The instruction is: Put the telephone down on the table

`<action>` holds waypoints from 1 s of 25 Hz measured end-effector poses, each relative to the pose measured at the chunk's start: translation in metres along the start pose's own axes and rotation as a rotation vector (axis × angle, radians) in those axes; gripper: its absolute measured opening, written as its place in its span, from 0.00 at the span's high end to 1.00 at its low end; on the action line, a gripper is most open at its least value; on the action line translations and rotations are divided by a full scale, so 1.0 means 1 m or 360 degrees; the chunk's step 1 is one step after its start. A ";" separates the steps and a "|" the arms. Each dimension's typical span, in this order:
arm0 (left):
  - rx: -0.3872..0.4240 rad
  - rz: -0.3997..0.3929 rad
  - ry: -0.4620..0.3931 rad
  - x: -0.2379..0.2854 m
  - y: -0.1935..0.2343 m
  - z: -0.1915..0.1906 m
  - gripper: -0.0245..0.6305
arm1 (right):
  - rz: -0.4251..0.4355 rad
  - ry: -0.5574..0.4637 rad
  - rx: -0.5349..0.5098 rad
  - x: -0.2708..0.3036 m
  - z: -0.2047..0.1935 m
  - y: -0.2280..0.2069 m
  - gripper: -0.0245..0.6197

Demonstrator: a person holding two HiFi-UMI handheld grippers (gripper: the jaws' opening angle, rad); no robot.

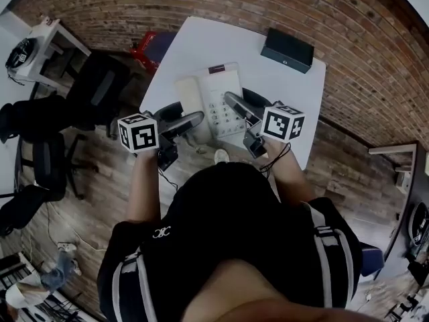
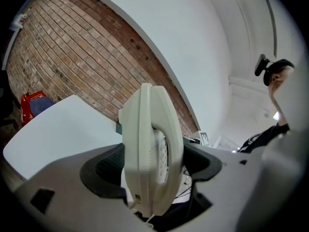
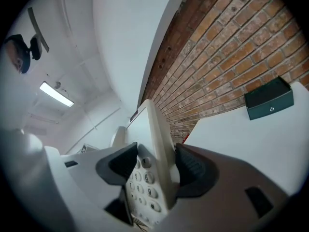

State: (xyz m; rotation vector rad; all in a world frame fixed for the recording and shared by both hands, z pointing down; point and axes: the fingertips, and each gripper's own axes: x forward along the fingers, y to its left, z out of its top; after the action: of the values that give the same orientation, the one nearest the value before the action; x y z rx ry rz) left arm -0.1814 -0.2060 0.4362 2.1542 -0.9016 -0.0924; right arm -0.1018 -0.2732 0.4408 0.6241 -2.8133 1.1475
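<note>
Left hand-held gripper [image 2: 152,166] and right hand-held gripper [image 3: 155,167] both clamp one telephone [image 1: 218,102] over one table [image 1: 268,79].

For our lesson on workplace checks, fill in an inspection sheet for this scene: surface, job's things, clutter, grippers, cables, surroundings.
Surface: white table, rectangular.
Job's things: telephone, cream, held at the table's near side; contact with the table cannot be told.
Clutter: dark box at the far right corner.
Grippers: left gripper shut on the telephone's handset side; right gripper shut on its keypad side.
Cables: dark cable loops by the right gripper.
Surroundings: brick wall, wooden floor, black chairs left of the table.
</note>
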 end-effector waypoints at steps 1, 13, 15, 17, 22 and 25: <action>-0.0008 0.0002 0.0016 0.006 0.007 0.006 0.39 | -0.0005 0.0004 0.0010 0.006 0.006 -0.008 0.59; -0.0199 -0.0026 0.0240 0.055 0.108 0.040 0.39 | -0.0178 0.0030 0.0206 0.072 0.023 -0.094 0.59; -0.0228 -0.0048 0.0290 0.063 0.126 0.043 0.39 | -0.0222 0.0034 0.0262 0.082 0.019 -0.109 0.59; -0.0258 -0.0071 0.0340 0.072 0.140 0.045 0.39 | -0.0267 0.0031 0.0318 0.089 0.015 -0.125 0.59; -0.0300 -0.0131 0.0443 0.095 0.177 0.052 0.39 | -0.0371 -0.0026 0.0435 0.106 0.010 -0.161 0.59; -0.0325 -0.0157 0.0507 0.108 0.197 0.051 0.39 | -0.0431 -0.0053 0.0498 0.113 0.005 -0.181 0.59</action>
State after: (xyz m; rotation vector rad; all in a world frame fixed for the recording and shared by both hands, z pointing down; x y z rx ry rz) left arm -0.2312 -0.3938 0.5599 1.9515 -0.5767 0.1036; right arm -0.1357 -0.4330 0.5781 1.0158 -2.4870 1.5386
